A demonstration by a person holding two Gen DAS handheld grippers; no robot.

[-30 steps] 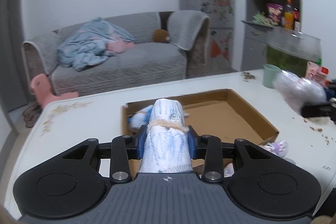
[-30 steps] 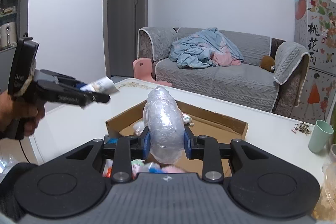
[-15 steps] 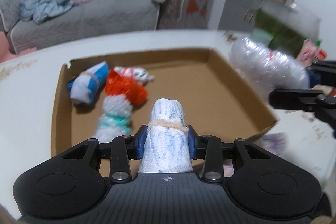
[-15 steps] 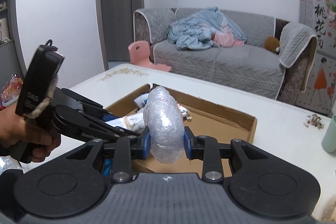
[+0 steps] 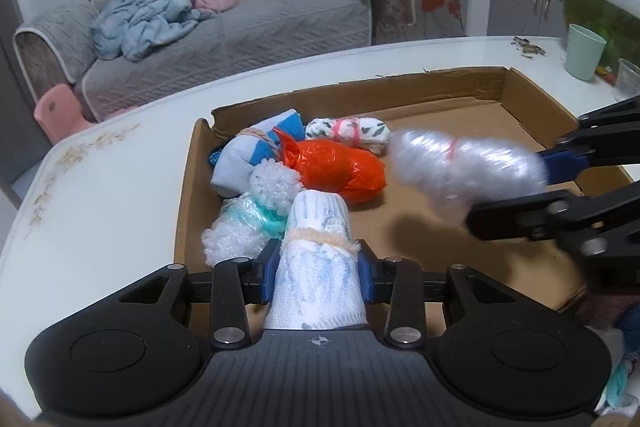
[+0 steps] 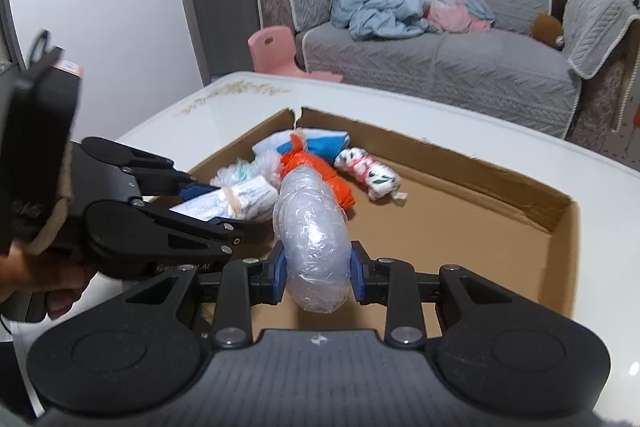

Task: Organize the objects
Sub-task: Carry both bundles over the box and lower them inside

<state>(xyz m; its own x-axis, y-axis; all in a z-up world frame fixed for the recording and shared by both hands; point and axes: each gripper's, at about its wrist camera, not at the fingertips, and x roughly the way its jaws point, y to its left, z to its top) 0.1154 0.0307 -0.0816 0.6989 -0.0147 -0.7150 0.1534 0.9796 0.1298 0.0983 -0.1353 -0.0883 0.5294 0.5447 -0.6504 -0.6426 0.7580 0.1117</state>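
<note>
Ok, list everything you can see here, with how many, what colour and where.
box: 1, brown cardboard, on table
table: 1, white, under box
bundles in box: 4, orange, blue-white, patterned, bubble wrap; left end
cup: 1, green, far right of table
sofa: 1, grey, behind table
blanket: 1, blue-pink, on sofa
white roll: 1, in left gripper
clear bundle: 1, in right gripper

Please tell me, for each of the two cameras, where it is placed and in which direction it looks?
Left wrist: sits on the left claw, looking forward over the white-blue roll it grips, into the cardboard box; the right claw enters from the right.
Right wrist: sits on the right claw, looking over its clear plastic bundle; the left claw and hand show at left.
Both share the box, orange bundle and sofa.
</note>
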